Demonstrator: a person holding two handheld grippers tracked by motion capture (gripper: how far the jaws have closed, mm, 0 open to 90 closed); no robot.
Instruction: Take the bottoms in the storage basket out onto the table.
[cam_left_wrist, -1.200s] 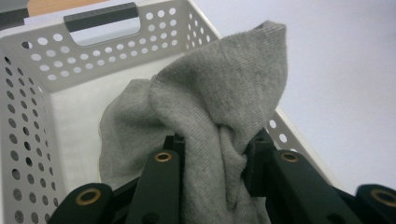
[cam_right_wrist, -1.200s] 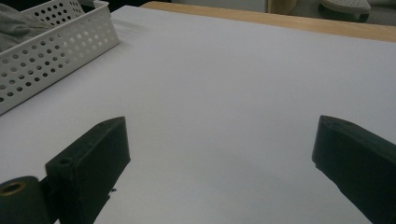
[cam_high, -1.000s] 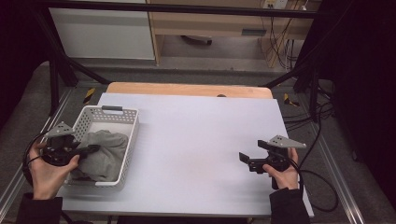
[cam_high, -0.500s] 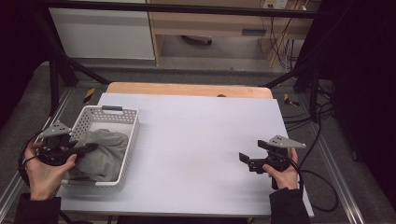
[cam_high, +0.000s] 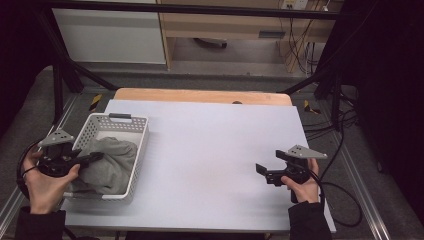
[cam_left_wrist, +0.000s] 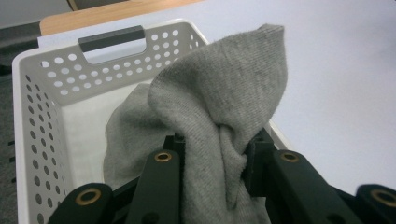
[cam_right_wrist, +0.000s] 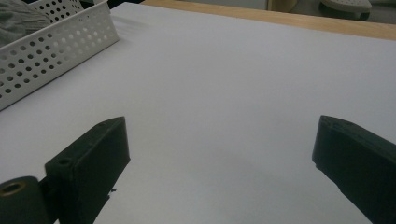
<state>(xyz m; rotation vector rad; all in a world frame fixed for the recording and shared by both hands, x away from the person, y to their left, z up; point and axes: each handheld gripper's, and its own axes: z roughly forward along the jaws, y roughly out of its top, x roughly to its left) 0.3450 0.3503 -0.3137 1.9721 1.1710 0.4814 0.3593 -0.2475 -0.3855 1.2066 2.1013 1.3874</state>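
Left gripper view puts you right on the grip: your left tongs are closed on a bunched fold of the grey knit cloth, with a peak of fabric standing above the black jaws and the rest trailing down into the white perforated basket. From the high view, the cloth lies mostly inside the basket at the left side of the counter, with your left tongs reaching over the near left rim. Expect this piece to be light, soft and completely limp; it will drape and stretch rather than hold any shape, so whatever you lift will hang below the pinch. The knit looks grippy rather than slippery and not at all fragile, so a firm squeeze should do no harm. A thick gathered fold like the one you have is likely the safest hold, since a single thin layer could slide out. Watch for trailing fabric that may drag on the basket's rim or pull the light basket along. Your right tongs hover over the bare right side of the counter, well apart from the basket, with the jaws standing wide and nothing between them; they are free to take a second edge.
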